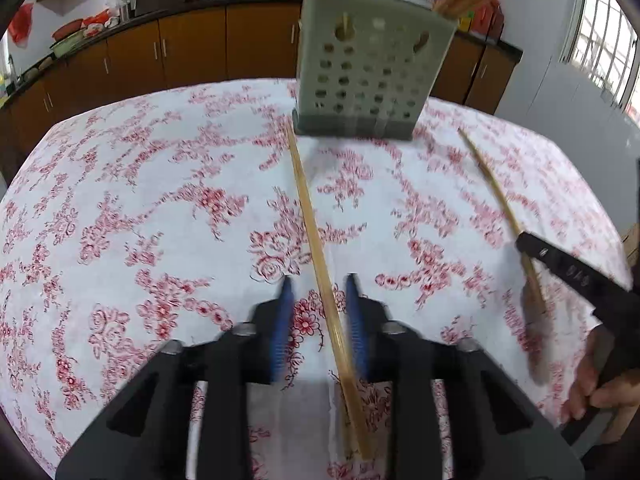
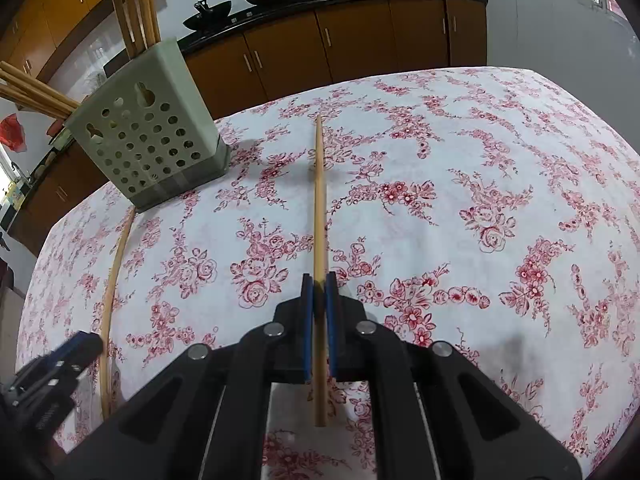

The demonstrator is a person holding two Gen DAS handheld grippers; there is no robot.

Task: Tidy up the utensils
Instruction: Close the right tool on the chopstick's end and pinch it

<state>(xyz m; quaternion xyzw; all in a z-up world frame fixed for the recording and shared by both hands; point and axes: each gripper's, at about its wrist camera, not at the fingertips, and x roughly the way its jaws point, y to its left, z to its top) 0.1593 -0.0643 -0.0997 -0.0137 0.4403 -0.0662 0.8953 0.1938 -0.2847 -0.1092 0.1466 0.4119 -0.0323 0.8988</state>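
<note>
1. One large table (image 1: pixel 120 184) is filling both of my wrist feeds, and a white cloth with red flowers is covering it; brown cabinets (image 1: pixel 192 52) are running along the wall behind it
2. Standing upright on the far part of the cloth is the grey-green perforated holder (image 1: pixel 368 76), and a bunch of wooden chopsticks (image 2: pixel 136 8) is already sticking out of its top, some leaning to one side
3. I am watching the right gripper (image 2: pixel 319 278) in its own feed: its blue pads are clenching the clamped chopstick (image 2: pixel 319 200) near the stick's near end, and the rest of the stick is pointing away over open cloth, to the right of the holder and well apart from it
4. I am seeing a person's hand (image 1: pixel 600 392) at the right edge of the left feed, wrapping around that tool's handle
5. The left gripper (image 1: pixel 319 280) is pointing down at the table with its jaws released, and the loose chopstick (image 1: pixel 308 208) is lying between the blue pads; I am seeing cloth between the stick and the left-hand pad, while it is running close along the other one
6. That loose chopstick is lying flat on the cloth, its far tip sitting just beside the near corner of the holder's base
</note>
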